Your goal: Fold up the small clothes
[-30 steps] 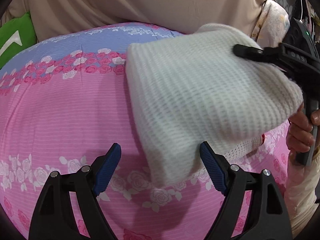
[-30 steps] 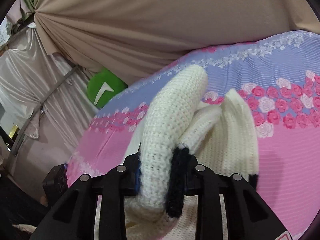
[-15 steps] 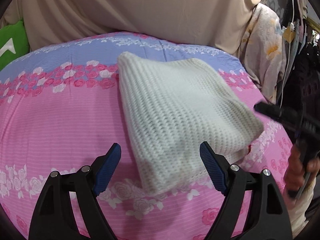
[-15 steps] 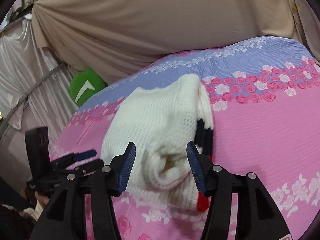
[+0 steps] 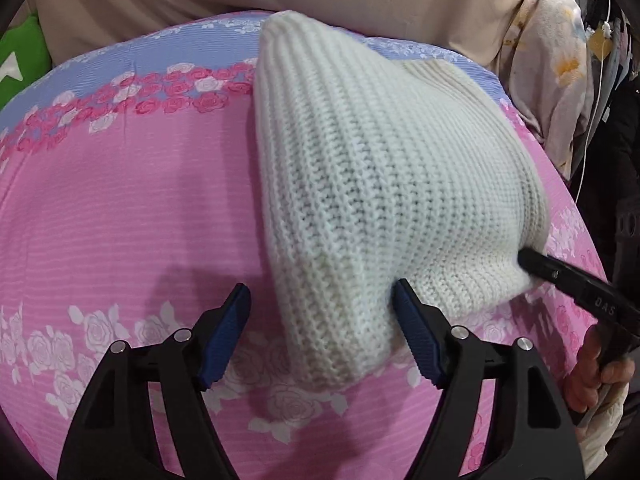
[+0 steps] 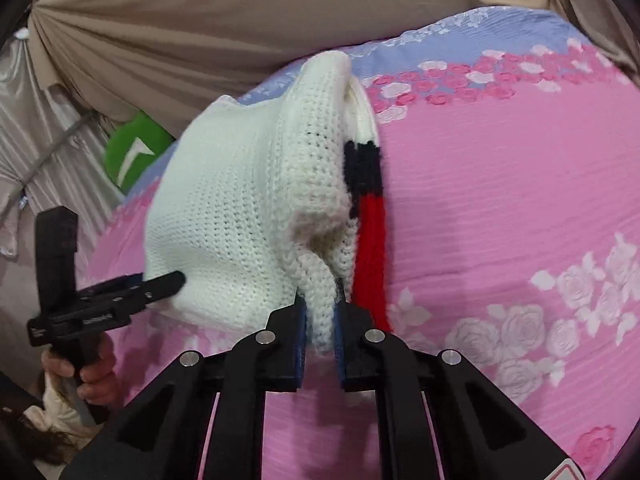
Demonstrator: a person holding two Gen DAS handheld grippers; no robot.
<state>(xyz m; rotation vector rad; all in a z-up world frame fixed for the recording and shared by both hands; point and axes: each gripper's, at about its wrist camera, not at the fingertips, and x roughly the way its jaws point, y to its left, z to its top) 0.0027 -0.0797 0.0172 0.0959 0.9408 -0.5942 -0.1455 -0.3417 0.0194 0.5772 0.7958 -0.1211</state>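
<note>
A folded white knit sweater lies bunched on the pink rose-print bed sheet. My left gripper straddles its near corner, jaws closing. The right blue pad touches the knit, while the left pad stands clear of it. In the right wrist view my right gripper is pinched on a thin fold of the sweater, its jaws closing, beside the black and red trim. The right gripper's black finger meets the sweater's right side. The left gripper's finger reaches the opposite edge.
A beige curtain hangs behind the bed. A green cushion sits at the far left corner. Floral cloth and hanging items crowd the right side. A person's hand holds the right gripper's handle. Bare sheet spreads left of the sweater.
The right gripper, open around the sweater's folded end half a second ago, has closed on a thin fold. The sweater has bunched upward. The left gripper has moved in on the near corner.
</note>
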